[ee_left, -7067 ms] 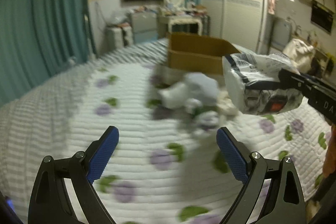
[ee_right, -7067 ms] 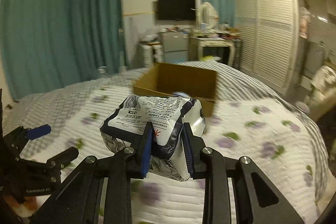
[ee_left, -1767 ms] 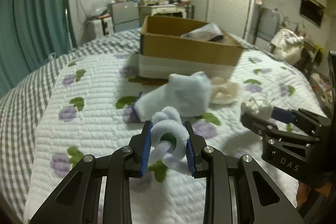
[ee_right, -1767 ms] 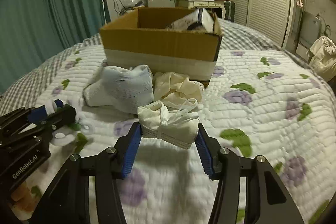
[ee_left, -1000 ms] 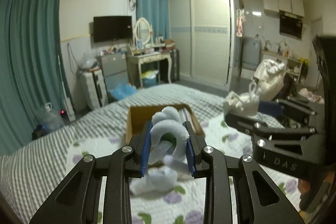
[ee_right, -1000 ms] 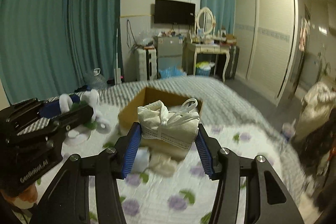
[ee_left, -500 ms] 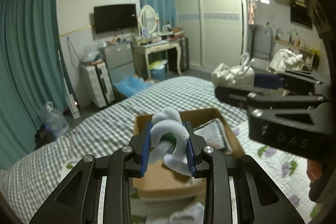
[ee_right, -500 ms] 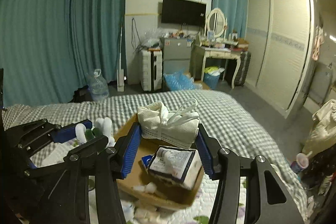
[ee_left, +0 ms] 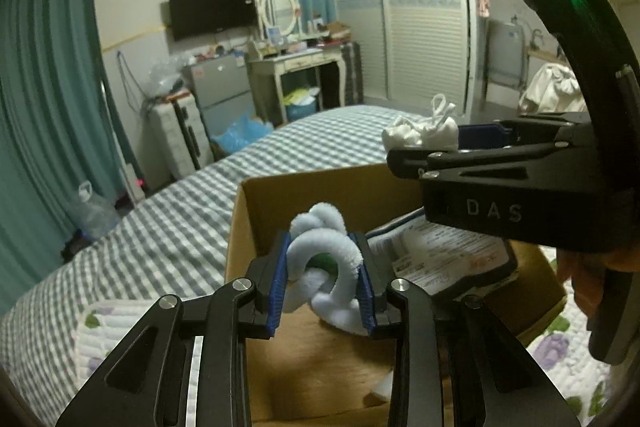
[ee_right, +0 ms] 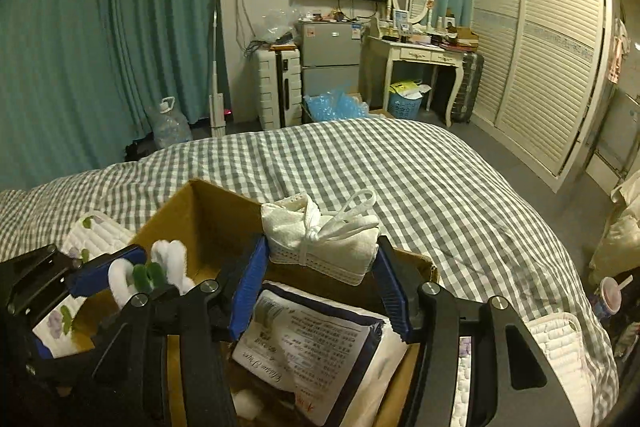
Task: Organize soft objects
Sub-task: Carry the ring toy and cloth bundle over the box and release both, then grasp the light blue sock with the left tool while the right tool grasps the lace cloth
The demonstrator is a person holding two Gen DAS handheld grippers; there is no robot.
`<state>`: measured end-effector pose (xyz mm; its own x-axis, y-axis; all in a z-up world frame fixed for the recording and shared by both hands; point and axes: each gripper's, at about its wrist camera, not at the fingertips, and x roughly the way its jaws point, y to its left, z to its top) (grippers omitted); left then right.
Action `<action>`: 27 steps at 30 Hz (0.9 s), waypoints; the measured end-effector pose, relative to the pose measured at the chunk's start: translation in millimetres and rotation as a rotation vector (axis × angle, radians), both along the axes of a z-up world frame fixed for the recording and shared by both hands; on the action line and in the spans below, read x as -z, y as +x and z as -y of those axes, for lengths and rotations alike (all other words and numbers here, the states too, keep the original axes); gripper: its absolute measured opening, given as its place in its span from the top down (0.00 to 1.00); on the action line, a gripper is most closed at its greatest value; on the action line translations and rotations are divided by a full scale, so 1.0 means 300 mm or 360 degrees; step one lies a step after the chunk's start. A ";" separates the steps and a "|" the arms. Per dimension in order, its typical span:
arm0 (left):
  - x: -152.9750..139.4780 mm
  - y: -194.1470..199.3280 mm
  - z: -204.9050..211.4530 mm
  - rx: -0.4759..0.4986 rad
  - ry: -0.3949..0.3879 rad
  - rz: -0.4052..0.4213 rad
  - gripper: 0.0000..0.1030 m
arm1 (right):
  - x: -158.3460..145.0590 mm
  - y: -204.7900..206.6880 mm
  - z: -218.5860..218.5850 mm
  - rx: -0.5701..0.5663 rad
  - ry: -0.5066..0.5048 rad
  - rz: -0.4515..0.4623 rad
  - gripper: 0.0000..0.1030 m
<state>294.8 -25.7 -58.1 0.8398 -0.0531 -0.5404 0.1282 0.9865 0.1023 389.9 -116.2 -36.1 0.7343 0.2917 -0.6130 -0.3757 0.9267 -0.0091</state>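
Observation:
My left gripper (ee_left: 325, 281) is shut on a white fuzzy knotted toy (ee_left: 324, 259) with a green centre, held over the open cardboard box (ee_left: 256, 203). My right gripper (ee_right: 320, 287) is shut on a cream folded cloth bundle (ee_right: 320, 241) tied with a strap, also held above the box (ee_right: 208, 215). A plastic-wrapped packet (ee_right: 316, 359) with printed text lies inside the box. In the left wrist view the right gripper (ee_left: 424, 143) with its bundle (ee_left: 420, 131) is at upper right. In the right wrist view the left gripper (ee_right: 120, 275) with the toy (ee_right: 154, 271) is at lower left.
The box sits on a bed with a grey checked cover (ee_right: 400, 171) and a floral quilt (ee_left: 104, 327). Beyond the bed are teal curtains (ee_right: 120, 27), a small fridge (ee_right: 330, 59), a dressing table (ee_right: 416, 55) and a wardrobe (ee_right: 540, 47).
Both grippers have moved forward and down over the box, each holding its item. The box interior and the packet now fill the lower part of both views.

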 end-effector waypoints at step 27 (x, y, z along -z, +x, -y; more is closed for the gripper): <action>-0.639 -0.714 -0.028 -0.0195 0.0078 0.0464 0.08 | -0.748 -0.834 0.286 0.0100 0.0048 0.0435 0.00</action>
